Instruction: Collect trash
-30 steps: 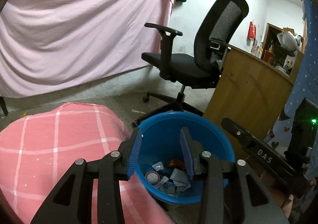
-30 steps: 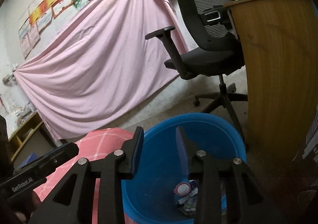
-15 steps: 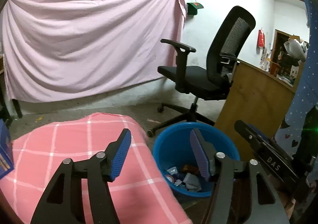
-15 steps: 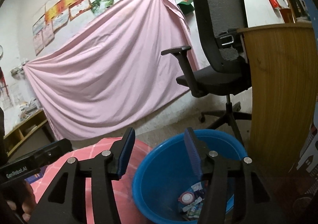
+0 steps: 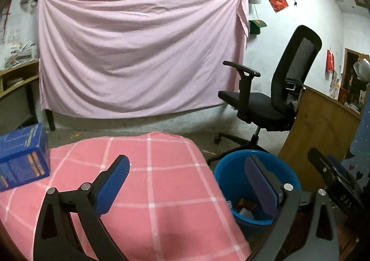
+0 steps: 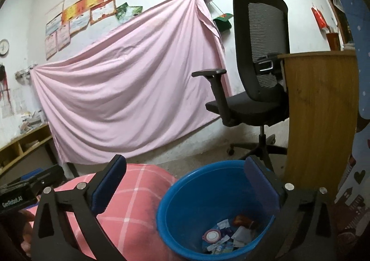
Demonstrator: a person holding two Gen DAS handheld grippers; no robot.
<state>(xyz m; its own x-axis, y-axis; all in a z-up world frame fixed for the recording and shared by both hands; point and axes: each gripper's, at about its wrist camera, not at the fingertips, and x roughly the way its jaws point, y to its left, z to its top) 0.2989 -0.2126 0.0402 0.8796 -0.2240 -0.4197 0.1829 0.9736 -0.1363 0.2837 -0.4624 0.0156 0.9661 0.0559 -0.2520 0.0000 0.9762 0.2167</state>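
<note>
Trash [image 6: 227, 236] lies at the bottom of the blue basin [image 6: 185, 194]: small foil and paper wrappers, a crumpled orange-brown packet, and one round pink-and-white lid. We judge all of it light, thin and limp except the lid, which looks stiff and smooth and could slip from the pads if pinched on its flat faces. Wrappers of this kind crush without harm, so a firm pinch on a raised corner or fold should do; the lid is better taken across its rim.

We see both tools empty. The left tool [image 5: 187, 182] has its jaws spread wide, having just been opening, with nothing between them; through the gap we look onto the pink checked cloth [image 5: 161, 180] covering the counter. The right tool [image 6: 185, 182] is equally wide, also just opened, and nothing is caught between its fingers; the basin sits below and in front of it.

The basin stands just beside the counter's edge, near a wooden desk panel [image 6: 321, 122] and an office chair [image 6: 254, 76]. A blue box [image 5: 22, 156] sits on the cloth at the far left of the left view. We see no loose trash on the visible cloth, so we judge the collecting is well along, though parts of the counter are hidden by the tools.
</note>
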